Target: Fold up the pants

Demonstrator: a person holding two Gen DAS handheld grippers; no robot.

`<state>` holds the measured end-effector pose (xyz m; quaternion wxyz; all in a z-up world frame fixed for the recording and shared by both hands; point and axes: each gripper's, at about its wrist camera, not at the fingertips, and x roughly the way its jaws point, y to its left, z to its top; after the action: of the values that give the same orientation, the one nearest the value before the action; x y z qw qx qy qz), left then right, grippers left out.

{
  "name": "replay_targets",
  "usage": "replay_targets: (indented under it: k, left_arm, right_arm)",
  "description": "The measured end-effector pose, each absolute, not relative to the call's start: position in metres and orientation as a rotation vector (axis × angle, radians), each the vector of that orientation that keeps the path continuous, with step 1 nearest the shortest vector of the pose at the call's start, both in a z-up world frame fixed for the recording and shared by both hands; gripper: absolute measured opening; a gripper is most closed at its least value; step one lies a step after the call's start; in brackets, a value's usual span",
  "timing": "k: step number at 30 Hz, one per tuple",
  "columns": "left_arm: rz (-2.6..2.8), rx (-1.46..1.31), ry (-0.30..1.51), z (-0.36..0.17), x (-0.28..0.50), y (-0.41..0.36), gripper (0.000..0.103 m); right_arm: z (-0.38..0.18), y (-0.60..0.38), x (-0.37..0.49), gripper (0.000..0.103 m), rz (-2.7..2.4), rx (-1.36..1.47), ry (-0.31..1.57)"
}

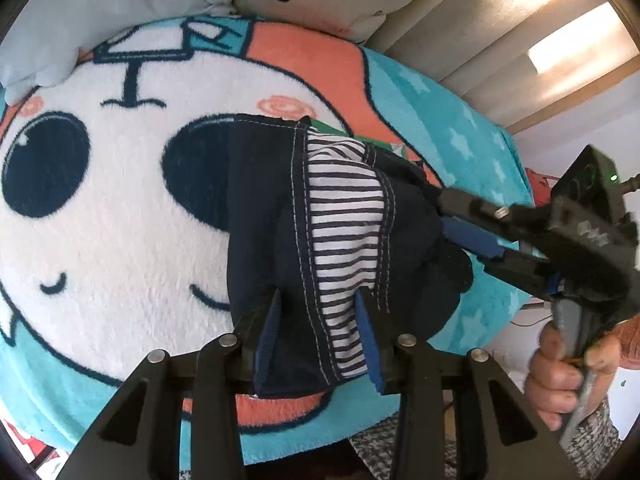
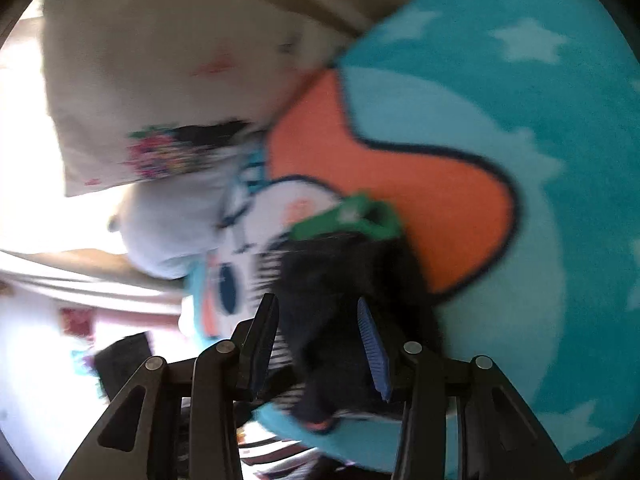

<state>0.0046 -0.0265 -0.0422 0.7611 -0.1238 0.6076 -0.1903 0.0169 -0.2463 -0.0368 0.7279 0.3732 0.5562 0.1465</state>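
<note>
The pants (image 1: 276, 216) are dark navy with a black-and-white striped lining and white stitching, lifted over a cartoon blanket (image 1: 120, 208). My left gripper (image 1: 318, 308) is shut on the pants' near edge; fabric fills the gap between its blue pads. My right gripper shows in the left wrist view (image 1: 452, 212), shut on the pants' right side. In the blurred right wrist view the right gripper (image 2: 318, 320) has dark pants cloth (image 2: 340, 288) between its fingers, with a green piece (image 2: 348, 216) beyond.
The blanket is teal with white stars (image 2: 520, 80), an orange patch (image 2: 400, 184) and a white face. Pale pillows (image 1: 80, 12) lie at its far edge. A printed cushion (image 2: 160, 92) lies beyond. A beige headboard (image 1: 480, 40) stands behind.
</note>
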Motion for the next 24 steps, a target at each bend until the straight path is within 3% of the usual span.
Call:
replay_targets:
  k: [5,7,10,14,24]
  left_arm:
    - [-0.443,-0.303,1.291,-0.025,0.005,-0.013,0.037]
    - [-0.453,-0.336,1.256,-0.016,0.007,-0.002,0.038]
    - [-0.442,-0.409,1.227,-0.014,0.016,0.017,0.052]
    - [-0.493,-0.518,1.239,-0.029,0.033,0.026,0.063]
    - [-0.539,-0.546,1.323,-0.070,0.057,0.000,0.074]
  right_arm:
    - [-0.032,-0.261,0.009,0.050,0.313,0.785,1.192]
    - [-0.020,-0.267,0.002,0.065,0.327,0.739,1.150]
    - [-0.012,-0.273,-0.006,0.070,0.293,0.651,1.121]
    - [-0.027,-0.275,-0.007,0.071,0.306,0.686,1.137]
    - [-0.065,-0.254,0.012,0.071,0.372,0.747,1.159]
